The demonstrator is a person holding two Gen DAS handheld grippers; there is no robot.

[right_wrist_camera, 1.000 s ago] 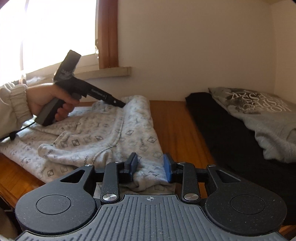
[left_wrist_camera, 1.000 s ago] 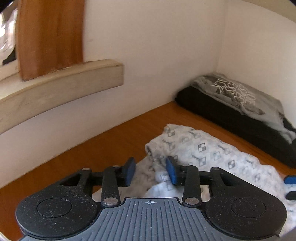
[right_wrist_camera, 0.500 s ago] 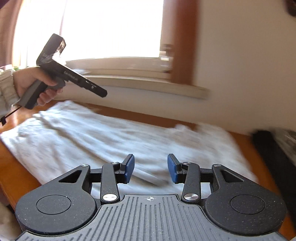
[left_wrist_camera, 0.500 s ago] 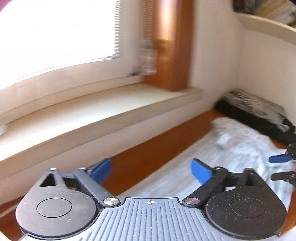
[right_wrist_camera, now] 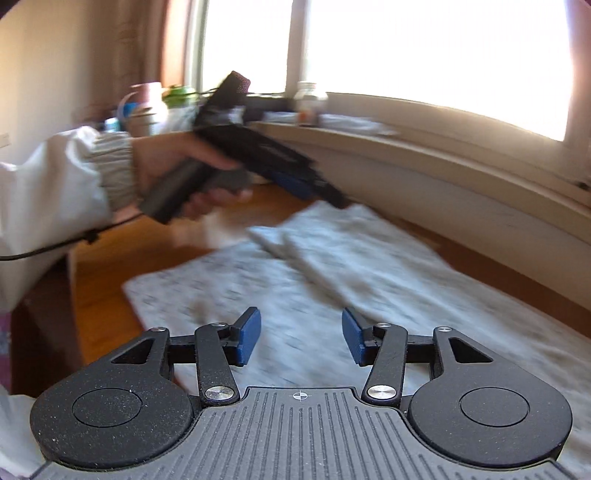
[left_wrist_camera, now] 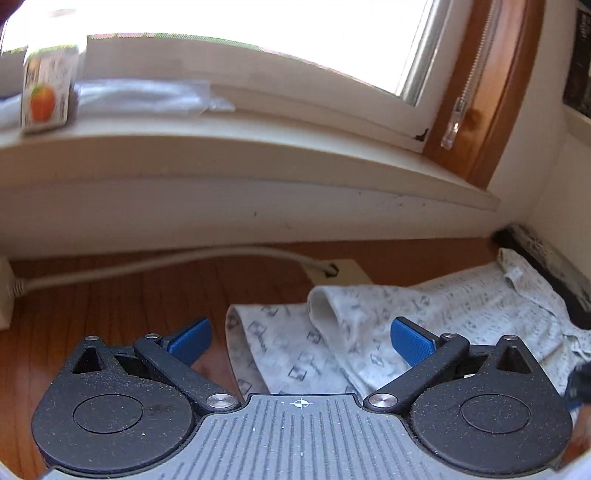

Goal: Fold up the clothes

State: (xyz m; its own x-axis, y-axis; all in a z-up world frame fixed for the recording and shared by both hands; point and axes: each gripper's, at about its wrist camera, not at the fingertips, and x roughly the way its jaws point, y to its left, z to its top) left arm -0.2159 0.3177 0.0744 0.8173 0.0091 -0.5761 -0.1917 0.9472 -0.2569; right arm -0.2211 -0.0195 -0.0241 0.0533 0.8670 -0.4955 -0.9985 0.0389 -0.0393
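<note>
The patterned garment (left_wrist_camera: 424, 314) is seen spread on the wooden tabletop (left_wrist_camera: 110, 314), soft and limp, judged best pinched at a cuff or hem edge, while the left gripper (left_wrist_camera: 301, 338) is held wide apart and the right gripper (right_wrist_camera: 300, 338) parted, both empty.

Bright window (left_wrist_camera: 221, 22) above pale sill (left_wrist_camera: 258, 155), wooden table (left_wrist_camera: 110, 302).

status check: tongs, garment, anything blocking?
Left tongs open, empty, over the patterned garment's cuffed end. Right tongs open, empty, above the garment. Garment spread on the wooden table. White cable beside it, not on it.
</note>
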